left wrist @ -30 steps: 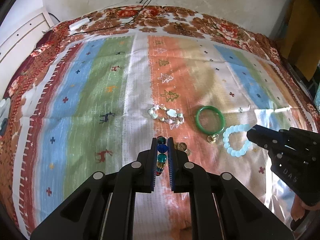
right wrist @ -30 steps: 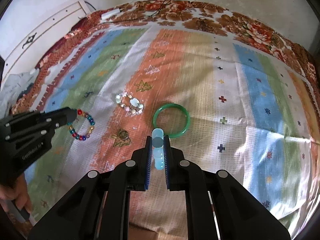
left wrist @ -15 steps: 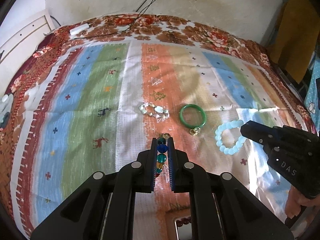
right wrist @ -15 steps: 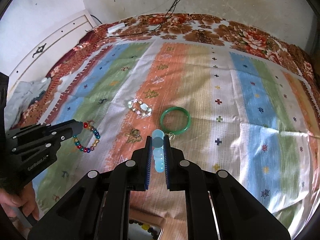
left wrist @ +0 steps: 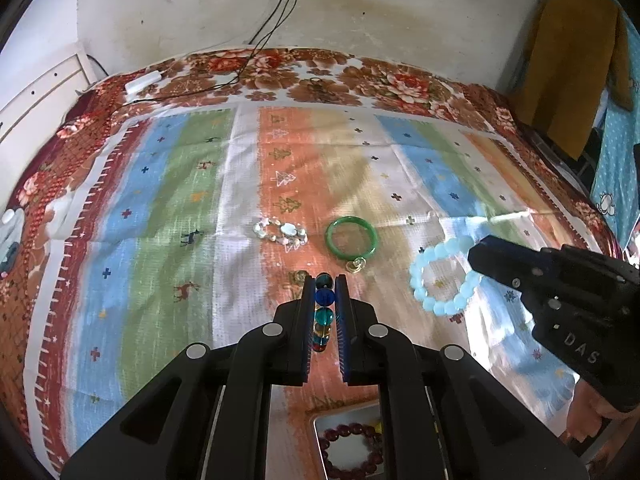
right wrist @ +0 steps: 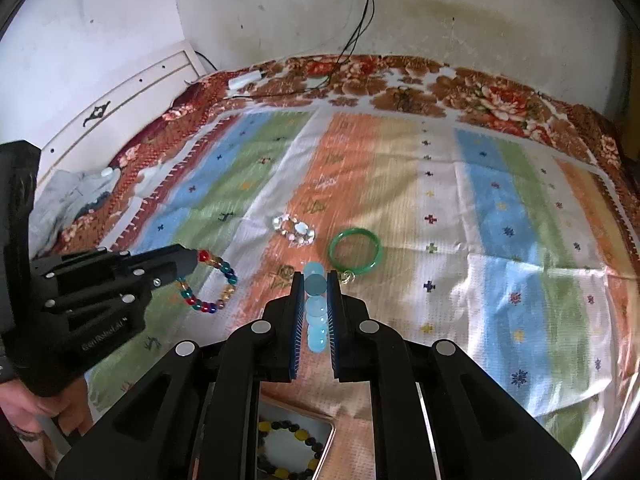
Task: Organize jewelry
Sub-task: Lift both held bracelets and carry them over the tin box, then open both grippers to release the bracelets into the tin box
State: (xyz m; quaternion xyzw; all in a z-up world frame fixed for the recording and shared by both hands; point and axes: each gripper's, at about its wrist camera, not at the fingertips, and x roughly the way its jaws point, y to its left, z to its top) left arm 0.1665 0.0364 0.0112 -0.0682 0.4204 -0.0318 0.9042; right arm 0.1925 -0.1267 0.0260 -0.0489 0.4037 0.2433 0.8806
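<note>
My left gripper is shut on a multicoloured bead bracelet, which also shows hanging from it in the right wrist view. My right gripper is shut on a pale blue bead bracelet, seen as a ring in the left wrist view. Both are held above the striped cloth. On the cloth lie a green bangle with a small gold charm and a white crystal bracelet. Below the grippers is a tray holding a dark red bead bracelet and a black-and-yellow one.
A small coin-like pendant lies on the orange stripe near the bangle. A white charger and cables lie at the far edge by the wall. Grey clothing sits at the left; hanging fabric is at the right.
Both grippers have lifted and drawn back toward me with their bracelets. The tray with bracelets has come into view below them, and the wall shows higher.
</note>
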